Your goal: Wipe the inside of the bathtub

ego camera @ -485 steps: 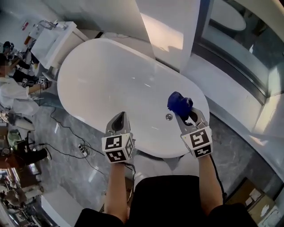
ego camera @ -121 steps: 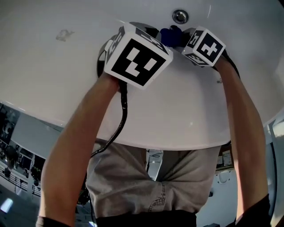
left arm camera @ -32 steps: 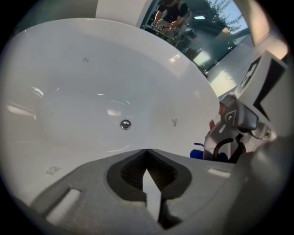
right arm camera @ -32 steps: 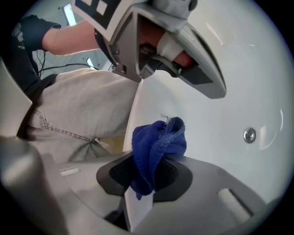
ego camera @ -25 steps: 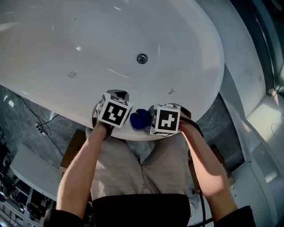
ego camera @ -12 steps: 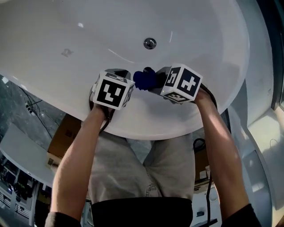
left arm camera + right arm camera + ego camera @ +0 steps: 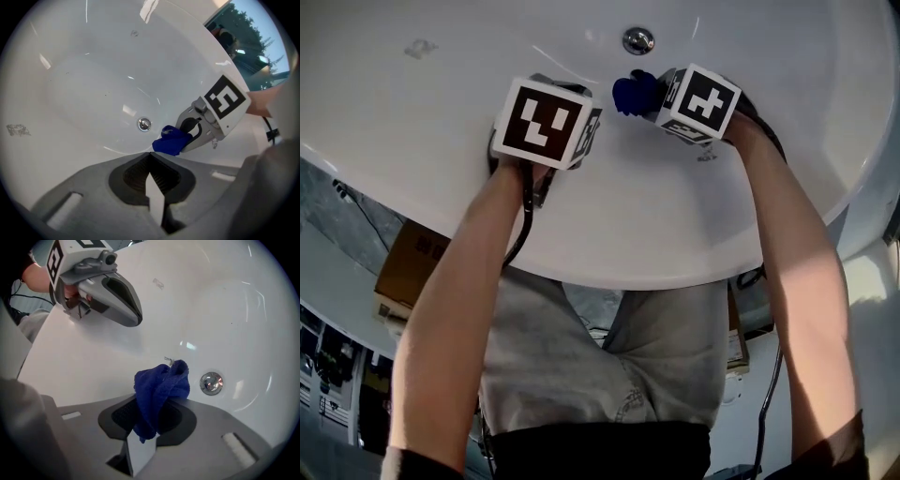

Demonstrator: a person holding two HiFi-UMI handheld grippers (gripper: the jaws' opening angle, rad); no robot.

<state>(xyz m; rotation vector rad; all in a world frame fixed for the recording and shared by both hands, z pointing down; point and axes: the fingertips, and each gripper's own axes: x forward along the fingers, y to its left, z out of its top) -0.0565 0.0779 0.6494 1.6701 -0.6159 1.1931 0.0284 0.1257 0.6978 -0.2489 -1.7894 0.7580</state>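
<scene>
The bathtub (image 7: pixel 412 112) fills the upper part of the head view, white and glossy, with its drain (image 7: pixel 637 39) at the bottom of the basin. The blue cloth (image 7: pixel 161 385) is bunched into a wad on the near sloping wall just beside that drain, and the right gripper (image 7: pixel 154 404) has its fingers pinched tight on the wad's lower folds. The left gripper (image 7: pixel 150 153) hangs just beside it over the same wall, fingers pressed together with nothing between them. Judged from this, wiping seems to be under way at the drain end, but the enamel shows no wet trail, suds or dirt line to tell wiped from unwiped. One small grey mark (image 7: pixel 16 130) sits on the tub wall well apart from the cloth, so at least that side probably remains. Whether the cloth actually presses the surface or hovers just off it cannot be settled. In the head view the marker cubes cover both sets of jaws, and the tub's far end is cut off.
</scene>
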